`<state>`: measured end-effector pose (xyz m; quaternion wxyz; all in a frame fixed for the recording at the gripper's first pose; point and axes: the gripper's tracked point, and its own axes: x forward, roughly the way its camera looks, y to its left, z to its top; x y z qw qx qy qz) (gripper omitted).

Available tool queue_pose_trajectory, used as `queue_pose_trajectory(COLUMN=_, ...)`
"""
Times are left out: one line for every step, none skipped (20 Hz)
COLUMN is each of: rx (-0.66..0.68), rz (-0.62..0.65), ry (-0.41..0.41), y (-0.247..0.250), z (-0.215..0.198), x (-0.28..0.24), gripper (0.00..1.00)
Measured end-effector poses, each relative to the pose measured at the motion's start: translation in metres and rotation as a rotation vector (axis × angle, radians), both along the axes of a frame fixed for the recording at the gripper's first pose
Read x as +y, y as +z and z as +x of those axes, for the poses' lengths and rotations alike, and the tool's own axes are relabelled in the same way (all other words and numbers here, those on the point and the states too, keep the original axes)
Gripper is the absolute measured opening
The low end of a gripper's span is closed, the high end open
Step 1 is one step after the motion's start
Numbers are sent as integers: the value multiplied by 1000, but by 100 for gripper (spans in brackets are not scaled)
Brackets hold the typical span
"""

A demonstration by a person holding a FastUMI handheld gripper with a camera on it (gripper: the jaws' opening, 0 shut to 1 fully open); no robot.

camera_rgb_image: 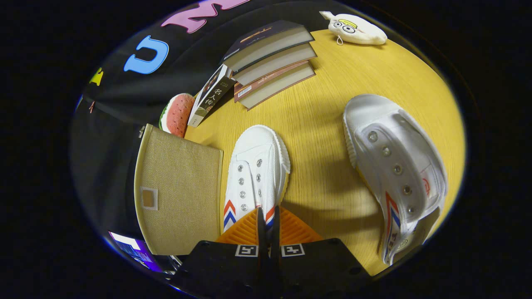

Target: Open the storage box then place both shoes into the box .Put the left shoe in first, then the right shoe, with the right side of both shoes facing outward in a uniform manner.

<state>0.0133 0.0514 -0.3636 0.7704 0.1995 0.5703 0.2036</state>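
A white canvas shoe (257, 166) with red and blue chevrons stands on the yellow wooden table (324, 124), toe pointing away from me. My gripper (267, 218) is at its heel end, the orange fingers (245, 230) nearly together, pinching the thin striped wall of the shoe's opening. The second white shoe (395, 166) lies tipped on its side to the right, apart from the fingers. The beige fabric storage box (178, 191) stands just left of the held shoe, touching its side. It shows one flat face with a small label window, and a zip pull (141, 132) at its far corner.
A stack of books (270, 62) lies beyond the shoes, one more book (212, 97) leaning against it. A watermelon-slice toy (178, 114) sits behind the box. A white plush toy (355, 29) rests at the table's far edge. Bare tabletop lies between the two shoes.
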Motion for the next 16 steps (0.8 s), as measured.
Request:
queue_pose_trajectory(rx=-7, rz=-13, ry=-22, y=8, z=2, x=-4, gripper=5)
queue_pose_trajectory(rx=-20, rz=-21, ry=-40, y=18, z=4, x=-6, gripper=5)
queue_pose_trajectory(rx=-32, rz=-28, ry=-58, y=29, z=5, x=-9, gripper=5)
queue_pose_trajectory(rx=-43, rz=-37, ry=-72, y=40, z=7, x=-12, gripper=5)
queue_pose_trajectory(rx=-59, rz=-46, ry=-87, y=52, z=8, x=-14, gripper=5)
queue_pose_trajectory(rx=-74, rz=-53, ry=-102, y=64, z=9, x=-15, gripper=5)
queue_pose_trajectory(rx=-91, rz=-55, ry=-117, y=76, z=8, x=-15, gripper=5)
queue_pose_trajectory(rx=-106, rz=-51, ry=-132, y=89, z=7, x=-13, gripper=5)
queue_pose_trajectory(rx=-118, rz=-45, ry=-152, y=102, z=6, x=-11, gripper=5)
queue_pose_trajectory(rx=-130, rz=-39, ry=-173, y=114, z=5, x=-7, gripper=5)
queue_pose_trajectory(rx=-142, rz=-31, ry=-196, y=125, z=4, x=-3, gripper=5)
queue_pose_trajectory(rx=-150, rz=-24, ry=-210, y=136, z=3, x=3, gripper=5)
queue_pose_trajectory(rx=-162, rz=-12, ry=-223, y=148, z=0, x=11, gripper=5)
queue_pose_trajectory(rx=-172, rz=-1, ry=-229, y=158, z=-2, x=20, gripper=5)
queue_pose_trajectory(rx=-183, rz=10, ry=-239, y=168, z=-4, x=27, gripper=5)
queue_pose_trajectory(rx=-193, rz=21, ry=-254, y=177, z=-4, x=36, gripper=5)
